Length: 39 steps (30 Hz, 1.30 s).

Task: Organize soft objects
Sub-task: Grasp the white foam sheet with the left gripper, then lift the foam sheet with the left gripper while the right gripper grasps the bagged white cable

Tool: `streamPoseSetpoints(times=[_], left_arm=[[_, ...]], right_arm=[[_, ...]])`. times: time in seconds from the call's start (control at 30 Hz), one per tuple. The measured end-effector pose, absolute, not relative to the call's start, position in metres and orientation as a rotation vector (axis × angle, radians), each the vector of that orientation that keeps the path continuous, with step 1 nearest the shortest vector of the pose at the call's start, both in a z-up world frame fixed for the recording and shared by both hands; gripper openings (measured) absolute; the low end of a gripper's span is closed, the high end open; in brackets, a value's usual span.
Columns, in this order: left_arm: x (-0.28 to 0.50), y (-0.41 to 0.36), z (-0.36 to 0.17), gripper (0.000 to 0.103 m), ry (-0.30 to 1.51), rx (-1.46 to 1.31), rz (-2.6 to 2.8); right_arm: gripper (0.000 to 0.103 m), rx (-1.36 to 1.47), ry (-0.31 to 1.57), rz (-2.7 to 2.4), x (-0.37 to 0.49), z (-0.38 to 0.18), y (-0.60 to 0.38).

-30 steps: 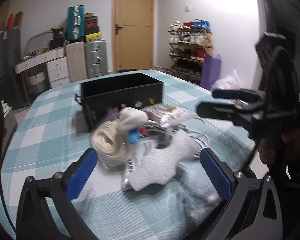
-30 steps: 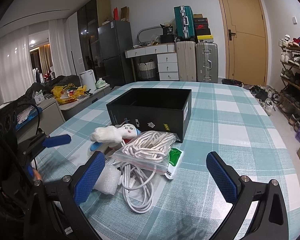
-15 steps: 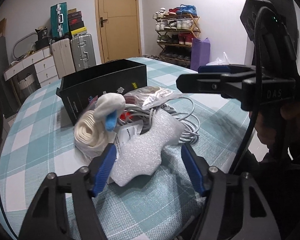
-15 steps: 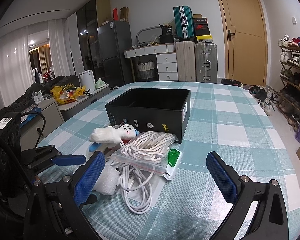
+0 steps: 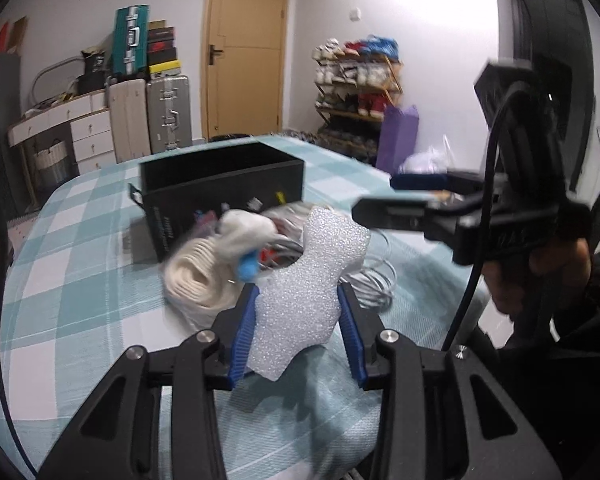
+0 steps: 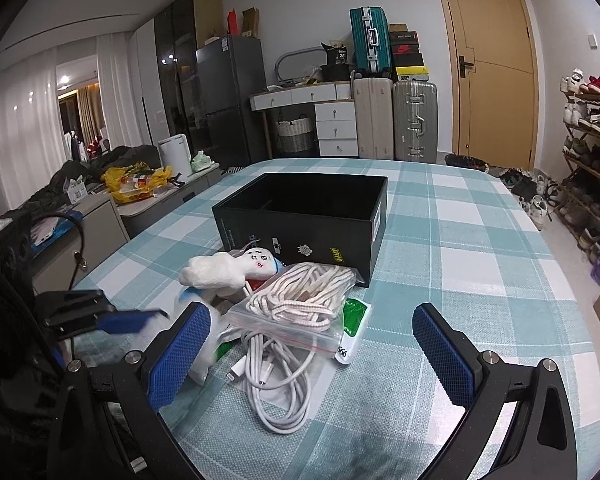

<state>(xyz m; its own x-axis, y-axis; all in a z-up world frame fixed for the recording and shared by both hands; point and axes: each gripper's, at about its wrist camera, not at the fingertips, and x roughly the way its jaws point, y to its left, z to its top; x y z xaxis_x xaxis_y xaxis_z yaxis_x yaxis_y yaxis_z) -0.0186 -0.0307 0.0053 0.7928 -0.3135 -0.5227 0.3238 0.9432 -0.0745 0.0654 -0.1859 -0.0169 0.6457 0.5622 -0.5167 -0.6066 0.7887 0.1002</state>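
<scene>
Both fingers of my left gripper (image 5: 296,328) have just closed, pinching the white foam piece (image 5: 306,292) near the black box (image 5: 220,192). My right gripper (image 6: 312,348) hangs wide open, holding nothing.

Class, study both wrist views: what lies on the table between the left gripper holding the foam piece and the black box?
In the left wrist view, the rope coil, a white plush toy and white cable lie between the left gripper, whose fingers have just closed on the foam piece, and the black box.

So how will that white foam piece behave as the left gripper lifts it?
The foam piece probably weighs little: its bubbly texture suggests packing foam. It stands upright between the left gripper pads, which have just closed, so it seems to hold shape, though it may squash or slip.
</scene>
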Motion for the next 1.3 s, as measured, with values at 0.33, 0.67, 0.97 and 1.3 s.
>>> streamPoseSetpoints(times=[0.33, 0.67, 0.97, 1.3], left_arm=[[-0.020, 0.014, 0.030, 0.039, 0.485, -0.108, -0.186], [0.014, 0.037, 0.027, 0.039, 0.549, -0.179, -0.058], [0.035, 0.041, 0.029, 0.039, 0.573, -0.179, -0.056], [0.046, 0.035, 0.028, 0.039, 0.609, -0.166, -0.037]], right_arm=[[0.103, -0.062, 0.673, 0.659, 0.091, -0.026, -0.166], [0.095, -0.161, 0.749, 0.653, 0.109, -0.039, -0.131], [0.080, -0.092, 0.837, 0.670, 0.125, -0.048, -0.144], [0.056, -0.058, 0.832, 0.712, 0.119, -0.048, -0.147]])
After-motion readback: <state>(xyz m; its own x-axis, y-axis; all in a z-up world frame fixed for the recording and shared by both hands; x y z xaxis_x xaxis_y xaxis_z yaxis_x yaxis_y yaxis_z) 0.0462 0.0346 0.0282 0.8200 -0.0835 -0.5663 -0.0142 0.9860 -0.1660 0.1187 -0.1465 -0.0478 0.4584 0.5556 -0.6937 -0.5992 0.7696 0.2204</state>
